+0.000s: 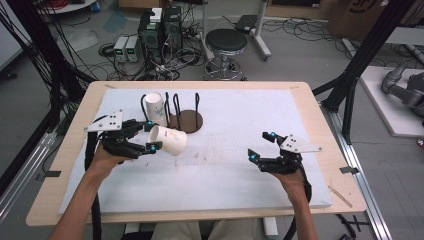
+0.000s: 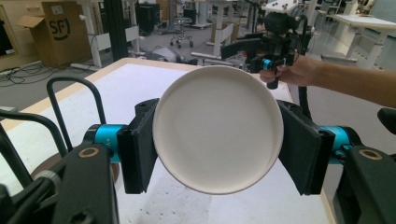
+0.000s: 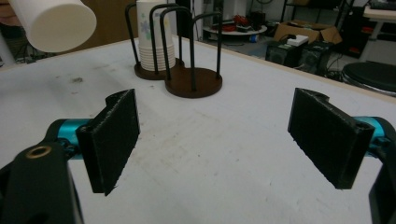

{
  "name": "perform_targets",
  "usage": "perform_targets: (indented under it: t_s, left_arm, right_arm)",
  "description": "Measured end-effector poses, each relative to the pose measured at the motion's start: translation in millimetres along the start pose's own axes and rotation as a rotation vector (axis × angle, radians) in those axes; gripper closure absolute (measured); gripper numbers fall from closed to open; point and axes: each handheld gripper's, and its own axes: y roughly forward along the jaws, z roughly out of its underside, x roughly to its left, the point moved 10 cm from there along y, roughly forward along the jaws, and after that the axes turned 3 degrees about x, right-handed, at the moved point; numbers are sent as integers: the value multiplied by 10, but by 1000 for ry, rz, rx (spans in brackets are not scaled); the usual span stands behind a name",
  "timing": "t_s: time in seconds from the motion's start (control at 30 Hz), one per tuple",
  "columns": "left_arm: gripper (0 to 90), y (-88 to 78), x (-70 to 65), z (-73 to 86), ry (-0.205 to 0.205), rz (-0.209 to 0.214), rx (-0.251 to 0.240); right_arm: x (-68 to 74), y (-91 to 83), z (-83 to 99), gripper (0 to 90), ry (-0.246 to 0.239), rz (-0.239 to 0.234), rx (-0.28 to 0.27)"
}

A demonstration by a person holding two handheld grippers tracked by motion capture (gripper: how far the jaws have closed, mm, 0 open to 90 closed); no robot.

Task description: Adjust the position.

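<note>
We see a wooden tabletop (image 1: 310, 97) under a white mat (image 1: 240, 165), stained near the frame's middle. On the mat, upper left of centre, stand two brown round-based wire racks (image 1: 189, 120), one holding stacked paper cups (image 1: 156, 107).

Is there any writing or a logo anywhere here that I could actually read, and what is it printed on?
"SF" in a ring: on the cardboard box behind the table, left gripper view.
Printed pattern on the stacked paper cups in the rack: too blurred to read.
The held cup: no writing on its base.
</note>
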Motion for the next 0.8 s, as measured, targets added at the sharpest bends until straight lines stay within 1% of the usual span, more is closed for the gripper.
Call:
perform_targets:
  t_s: [0.03, 0.2, 0.27, 0.33, 0.53, 0.57, 0.8]
  left_arm:
    - [352, 5, -1, -1, 0, 1, -1]
    - [352, 35, -12, -3, 2, 12, -2]
    - [353, 48, -20, -10, 3, 18, -6]
    - [352, 61, -29, -15, 3, 26, -6]
    - [353, 79, -39, -26, 1, 36, -12]
    - [353, 81, -43, -27, 2, 39, -13]
    - [353, 111, -53, -36, 0, 52, -22]
  right_arm:
    - [14, 11, -28, 170, 2, -8, -3]
    - [131, 102, -178, 170, -33, -72, 6]
    - [195, 136, -231, 170, -36, -112, 11]
    - [253, 172, -298, 170, -52, -145, 16]
    - [381, 268, -480, 170, -85, -224, 26]
    - [403, 277, -496, 169, -81, -238, 30]
    - [541, 387, -616, 170, -97, -325, 44]
